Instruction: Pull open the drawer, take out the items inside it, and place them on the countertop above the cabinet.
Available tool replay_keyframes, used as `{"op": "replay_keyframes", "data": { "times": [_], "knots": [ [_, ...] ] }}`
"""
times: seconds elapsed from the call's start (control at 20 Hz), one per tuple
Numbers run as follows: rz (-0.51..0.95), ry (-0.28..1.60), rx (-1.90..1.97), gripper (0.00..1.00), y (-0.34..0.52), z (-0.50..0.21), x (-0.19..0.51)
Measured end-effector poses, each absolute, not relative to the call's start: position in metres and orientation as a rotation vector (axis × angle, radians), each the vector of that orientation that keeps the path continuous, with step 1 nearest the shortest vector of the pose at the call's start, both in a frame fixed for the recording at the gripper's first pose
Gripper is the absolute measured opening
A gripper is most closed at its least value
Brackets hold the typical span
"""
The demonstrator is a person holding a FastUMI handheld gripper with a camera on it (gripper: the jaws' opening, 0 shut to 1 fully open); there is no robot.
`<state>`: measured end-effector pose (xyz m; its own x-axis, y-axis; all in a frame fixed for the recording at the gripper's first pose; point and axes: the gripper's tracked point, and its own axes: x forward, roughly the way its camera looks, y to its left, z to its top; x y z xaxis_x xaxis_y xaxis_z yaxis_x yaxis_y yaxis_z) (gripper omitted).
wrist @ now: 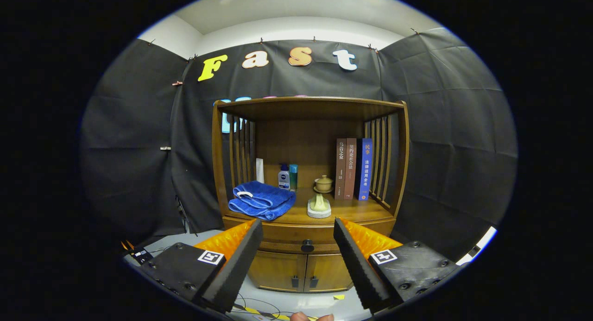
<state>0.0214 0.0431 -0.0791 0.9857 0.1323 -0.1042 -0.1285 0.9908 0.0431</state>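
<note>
**Gripper view: drawer shut, fingers spread wide ahead of the knob**

Gripper view looks straight at a wooden cabinet (309,182), with the gripper (298,235) held back from it, its fingers wide apart and holding nothing. Between them, and beyond their tips, sits the dark round drawer knob (307,246) on the closed drawer (282,245). Above it the countertop (352,212) already carries a folded blue towel (261,200), two small bottles (288,175), a lidded ceramic cup (323,183), a pale soap-dish-like piece (319,207) and three upright books (354,168).

Risks, as I judge them: the knob is small, so a slightly off-centre close could let the fingers slide off, or only one pad catch — and a pull then would jerk free. The countertop is crowded in front; setting items down carelessly could knock the cup or the pale piece.

Hidden: the drawer's contents cannot be seen at all. The two lower doors (303,272) are partly covered by the fingers, and the pale piece's true nature is hard to make out.
</note>
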Motion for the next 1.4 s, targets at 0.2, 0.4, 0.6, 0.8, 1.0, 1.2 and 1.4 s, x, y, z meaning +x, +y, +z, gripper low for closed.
{"op": "replay_keyframes", "data": {
  "times": [0.2, 0.4, 0.6, 0.8, 1.0, 1.2, 1.4],
  "knots": [
    [0.133, 0.106, 0.038, 0.99, 0.0453, -0.0805, 0.0203],
    [0.137, 0.107, 0.036, 0.99, 0.0473, -0.0820, 0.0192],
    [0.140, 0.098, 0.037, 0.99, 0.0493, -0.0797, 0.0169],
    [0.142, 0.094, 0.038, 0.99, 0.0500, -0.0789, 0.0158],
    [0.143, 0.098, 0.038, 0.99, 0.0500, -0.0810, 0.0163],
    [0.144, 0.095, 0.042, 0.99, 0.0506, -0.0803, 0.0152],
    [0.144, 0.094, 0.041, 0.99, 0.0507, -0.0802, 0.0152]
  ]
}}
